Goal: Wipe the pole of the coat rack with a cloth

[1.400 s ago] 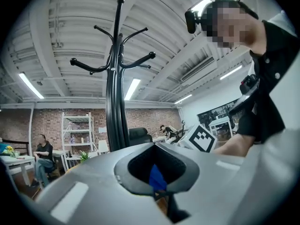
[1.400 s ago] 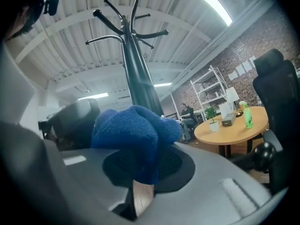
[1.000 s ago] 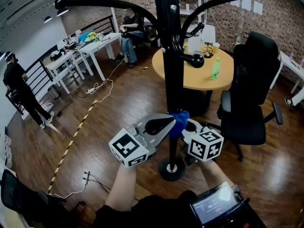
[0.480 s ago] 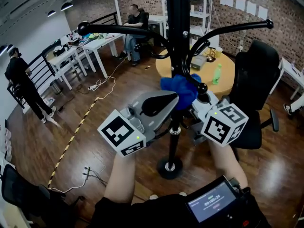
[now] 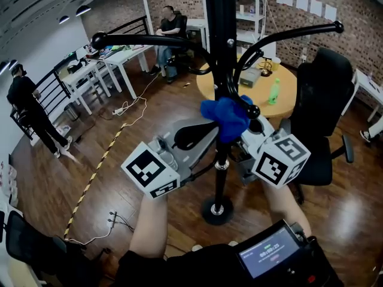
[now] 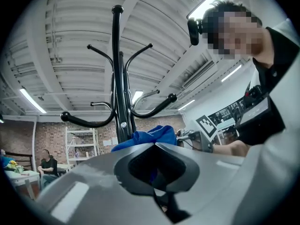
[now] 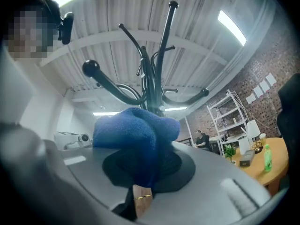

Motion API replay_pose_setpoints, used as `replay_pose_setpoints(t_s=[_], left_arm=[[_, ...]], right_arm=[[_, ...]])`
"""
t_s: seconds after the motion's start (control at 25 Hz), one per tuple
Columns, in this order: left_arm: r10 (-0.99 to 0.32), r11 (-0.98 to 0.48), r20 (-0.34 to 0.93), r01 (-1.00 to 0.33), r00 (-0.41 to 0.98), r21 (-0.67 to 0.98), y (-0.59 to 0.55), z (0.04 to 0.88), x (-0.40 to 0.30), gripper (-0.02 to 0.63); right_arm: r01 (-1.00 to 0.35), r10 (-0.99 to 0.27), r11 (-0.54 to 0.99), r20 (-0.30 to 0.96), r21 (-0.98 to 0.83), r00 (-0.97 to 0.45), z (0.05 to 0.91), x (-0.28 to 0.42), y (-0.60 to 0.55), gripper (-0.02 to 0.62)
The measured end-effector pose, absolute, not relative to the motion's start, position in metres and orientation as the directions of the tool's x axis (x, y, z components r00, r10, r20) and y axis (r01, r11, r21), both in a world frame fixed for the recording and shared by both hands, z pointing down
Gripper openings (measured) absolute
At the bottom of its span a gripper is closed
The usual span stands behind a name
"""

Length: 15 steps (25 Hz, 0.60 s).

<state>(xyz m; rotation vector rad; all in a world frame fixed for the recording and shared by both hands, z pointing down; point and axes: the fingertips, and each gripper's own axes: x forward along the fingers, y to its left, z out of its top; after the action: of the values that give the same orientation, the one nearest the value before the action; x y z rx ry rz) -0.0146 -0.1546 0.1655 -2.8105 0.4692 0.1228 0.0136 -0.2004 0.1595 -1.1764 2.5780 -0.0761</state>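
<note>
Wiping looks to be in mid-course rather than at either end. The blue cloth is bunched and clamped in the right gripper, whose jaws are closed on a fold of it, and it sits against the front of the coat rack's pole, just under the lower hooks and well above the round base. The left gripper hovers just beside the cloth, jaws together and holding nothing, so it seems to be only accompanying the work. No dust or streaks show on the black pole, so I cannot tell which stretches are already clean. Judging by the cloth's height, the long run down to the base and the part above the hooks may remain.
</note>
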Motion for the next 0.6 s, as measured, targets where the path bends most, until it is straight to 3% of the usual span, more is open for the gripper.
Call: replay_pose_setpoints(t_s=[0.2, 0.6], left_arm=[[-0.307, -0.926, -0.099, -0.321, 0.947, -0.197, -0.164, 0.212, -0.012, 0.005], [-0.286, -0.926, -0.09, -0.299, 0.954, -0.232, -0.166, 0.266, -0.009, 0.005]], right_arm=[[-0.727, -0.761, 0.649, -0.183, -0.224, -0.623, 0.223, 0.015, -0.202, 0.051], [-0.765, -0.801, 0.582, -0.031, -0.275, -0.598, 0.375, 0.015, -0.206, 0.051]])
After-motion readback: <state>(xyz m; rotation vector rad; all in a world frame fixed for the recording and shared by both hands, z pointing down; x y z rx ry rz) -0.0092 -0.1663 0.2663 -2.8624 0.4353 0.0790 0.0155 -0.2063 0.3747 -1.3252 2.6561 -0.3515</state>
